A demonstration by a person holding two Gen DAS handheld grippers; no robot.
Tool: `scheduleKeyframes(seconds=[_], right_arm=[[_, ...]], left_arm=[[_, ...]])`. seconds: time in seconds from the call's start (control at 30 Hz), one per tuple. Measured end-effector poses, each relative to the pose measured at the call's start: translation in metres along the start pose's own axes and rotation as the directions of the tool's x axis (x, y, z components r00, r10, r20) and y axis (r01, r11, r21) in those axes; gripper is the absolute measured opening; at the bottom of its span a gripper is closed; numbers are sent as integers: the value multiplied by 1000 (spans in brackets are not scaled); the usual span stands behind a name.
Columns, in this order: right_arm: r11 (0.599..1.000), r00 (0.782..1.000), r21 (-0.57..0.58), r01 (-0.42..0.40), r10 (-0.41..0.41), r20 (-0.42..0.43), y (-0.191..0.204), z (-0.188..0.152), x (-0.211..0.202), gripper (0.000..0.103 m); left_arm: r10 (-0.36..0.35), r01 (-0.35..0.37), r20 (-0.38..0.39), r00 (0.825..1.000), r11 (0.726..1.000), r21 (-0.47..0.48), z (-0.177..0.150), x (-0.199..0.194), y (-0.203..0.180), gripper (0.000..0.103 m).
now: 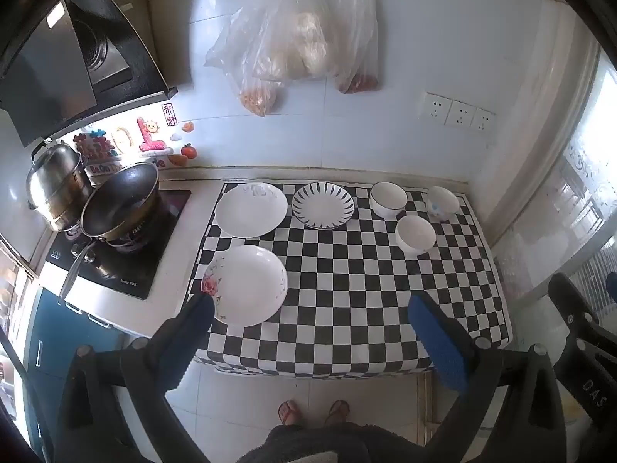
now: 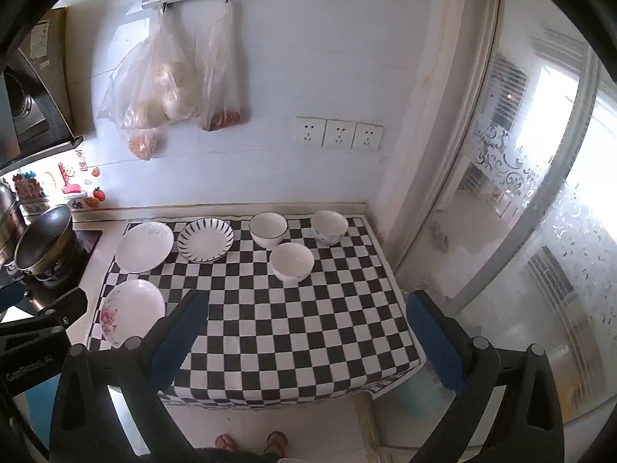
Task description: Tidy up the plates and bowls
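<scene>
- My left gripper (image 1: pixel 310 308), black arms with blue padded fingers, hangs above the near edge of the counter with its jaws spread as wide as they go and nothing between them.
- My right gripper (image 2: pixel 304 310), the same black and blue build, also stands fully spread and empty, pointing down over the near right part of the counter.
- Nearest my left gripper, at about 9 o'clock from it, lies the white round plate with a pink rose on its rim (image 1: pixel 246 285), flat on the black-and-white checkered cloth (image 1: pixel 347 289); my left-hand finger overlaps its near edge in the left wrist view, but I cannot tell whether it touches.
- Beyond it, at 11 o'clock, sits a plain white round plate with a faint grey print (image 1: pixel 251 210).
- Just beside that, at 12 o'clock, is the white plate with black radiating stripes (image 1: pixel 323 205).
- At 1 o'clock, three white ceramic bowls stand upright in a loose triangle: a black-rimmed bowl (image 1: pixel 388 198) at the back, a bowl with a small blue mark (image 1: pixel 442 202) toward the right corner, and a plain white bowl (image 1: pixel 415 234) nearer to me.
- At 10 o'clock, off the cloth, a dark wok (image 1: pixel 119 204) and a steel stockpot (image 1: pixel 58 189) sit on the black stove (image 1: pixel 115 270).
- On the white tiled wall at 12 o'clock hang clear plastic bags (image 1: pixel 293 38); three white sockets (image 1: pixel 457 112) are at 1 o'clock.
- My sandalled feet (image 1: pixel 314 411) show on the floor at 6 o'clock.
</scene>
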State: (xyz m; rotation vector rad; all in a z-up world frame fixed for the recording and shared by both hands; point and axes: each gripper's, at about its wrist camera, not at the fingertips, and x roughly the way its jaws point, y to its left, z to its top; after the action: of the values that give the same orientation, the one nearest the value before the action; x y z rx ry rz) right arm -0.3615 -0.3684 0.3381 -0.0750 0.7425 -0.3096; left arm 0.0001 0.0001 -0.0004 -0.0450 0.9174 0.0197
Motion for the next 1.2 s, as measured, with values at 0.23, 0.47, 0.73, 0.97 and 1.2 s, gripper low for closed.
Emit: scheduleKeyframes(seconds=[0.23,0.47,0.73,0.97,1.2], right_arm=[[1000,1000,-5,22,-22,16,7,-4,-3,103],[1000,1000,-6,16,-16,7,5,-1,3,103],[1000,1000,-5,18,-18,9,1,-1,4,103],[1000,1000,-2,15,-15,12,2,0,2,103],[1000,1000,-1,10,-10,16,2,0,-1,103]], left_arm=[[4,-4,6,1000,1000,11,0,-3,-1,103],[4,-4,-7,1000,1000,3,5,4,-3,103],[3,-3,5,1000,1000,-1,3,3,-3,103],[2,-2,11,1000,1000,6,3,4,-2,103],[4,-4,16,1000,1000,2,5,3,-1,103]])
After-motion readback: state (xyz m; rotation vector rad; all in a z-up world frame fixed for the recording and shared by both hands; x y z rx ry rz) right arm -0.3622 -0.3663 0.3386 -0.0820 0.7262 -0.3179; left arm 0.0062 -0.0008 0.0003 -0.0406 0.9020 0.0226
